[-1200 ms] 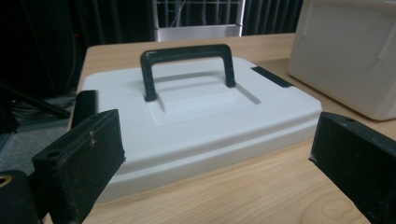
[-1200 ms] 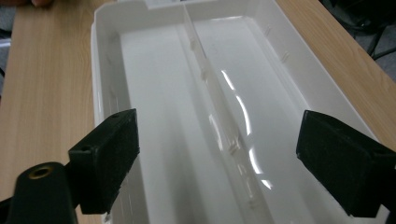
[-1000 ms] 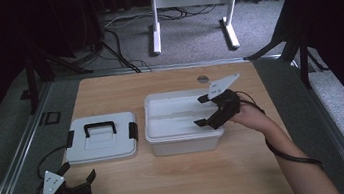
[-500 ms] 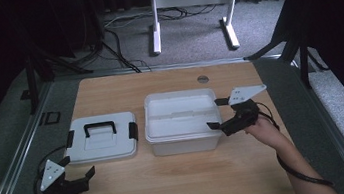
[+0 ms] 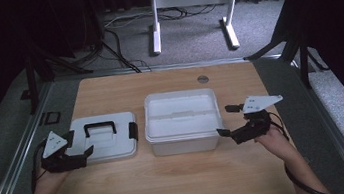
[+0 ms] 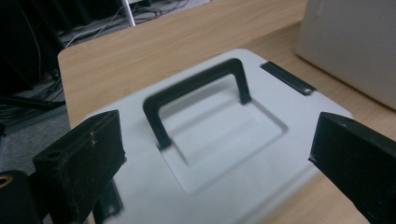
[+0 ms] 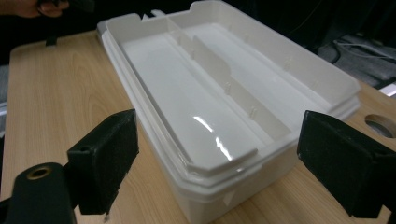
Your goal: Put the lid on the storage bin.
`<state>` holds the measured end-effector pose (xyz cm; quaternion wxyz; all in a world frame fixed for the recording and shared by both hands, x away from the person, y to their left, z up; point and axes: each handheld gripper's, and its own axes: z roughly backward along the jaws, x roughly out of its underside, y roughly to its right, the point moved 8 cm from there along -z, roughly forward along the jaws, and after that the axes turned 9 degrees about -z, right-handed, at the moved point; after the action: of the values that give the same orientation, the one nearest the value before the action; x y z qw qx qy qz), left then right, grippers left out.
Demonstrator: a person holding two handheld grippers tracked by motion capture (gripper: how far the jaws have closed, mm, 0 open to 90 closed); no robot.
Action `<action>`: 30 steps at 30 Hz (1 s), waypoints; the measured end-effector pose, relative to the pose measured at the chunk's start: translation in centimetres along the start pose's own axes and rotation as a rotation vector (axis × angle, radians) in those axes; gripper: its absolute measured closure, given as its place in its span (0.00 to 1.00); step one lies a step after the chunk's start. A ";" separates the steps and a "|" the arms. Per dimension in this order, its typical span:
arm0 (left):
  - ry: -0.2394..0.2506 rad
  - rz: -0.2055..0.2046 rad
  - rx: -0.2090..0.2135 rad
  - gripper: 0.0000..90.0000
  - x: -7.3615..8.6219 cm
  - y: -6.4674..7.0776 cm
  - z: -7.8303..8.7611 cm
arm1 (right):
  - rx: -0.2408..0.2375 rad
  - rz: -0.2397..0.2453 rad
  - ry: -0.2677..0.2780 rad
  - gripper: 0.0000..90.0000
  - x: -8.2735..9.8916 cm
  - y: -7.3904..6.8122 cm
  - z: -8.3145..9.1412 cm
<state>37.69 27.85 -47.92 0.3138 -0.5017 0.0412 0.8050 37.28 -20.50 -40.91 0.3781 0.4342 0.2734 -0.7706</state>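
Observation:
A white open box (image 5: 183, 143) with a divided inner tray (image 7: 201, 107) stands mid-table. Left of it lies its flat white lid (image 5: 116, 144), whose black handle (image 5: 100, 128) stands up. My left gripper (image 5: 79, 143) is open at the lid's left edge, and the left gripper view looks across the lid (image 6: 224, 163) and handle (image 6: 196, 86) between the two jaws. My right gripper (image 5: 226, 120) is open just beyond the box's right end, with that end of the box (image 7: 233, 186) seen between its jaws. Neither gripper holds anything.
The wooden table (image 5: 171, 183) has a round cable hole (image 5: 202, 79) behind the box. A white stand (image 5: 188, 4) and cables lie on the floor beyond the far edge. Metal rails run along both sides of the table.
My right gripper has drawn back from above the box to its right end and dropped lower. My left gripper has moved forward to the lid's left edge.

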 end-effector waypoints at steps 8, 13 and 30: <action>-0.121 -0.074 0.066 0.06 -1.5 -1.3 -2.9 | 0.021 -0.030 -0.015 0.14 2.1 0.4 0.9; -0.189 -0.128 0.071 0.16 -1.8 -1.9 -4.5 | 0.022 -0.040 -0.033 0.14 3.4 0.4 0.9; -0.411 -0.360 0.140 0.40 -1.5 -1.8 -9.1 | -0.015 -0.084 -0.048 0.14 6.1 0.0 0.4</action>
<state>46.18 25.12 -50.70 0.4874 -0.3043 -0.0577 0.8164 35.03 -22.90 -46.09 0.3552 0.4008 0.2879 -0.7939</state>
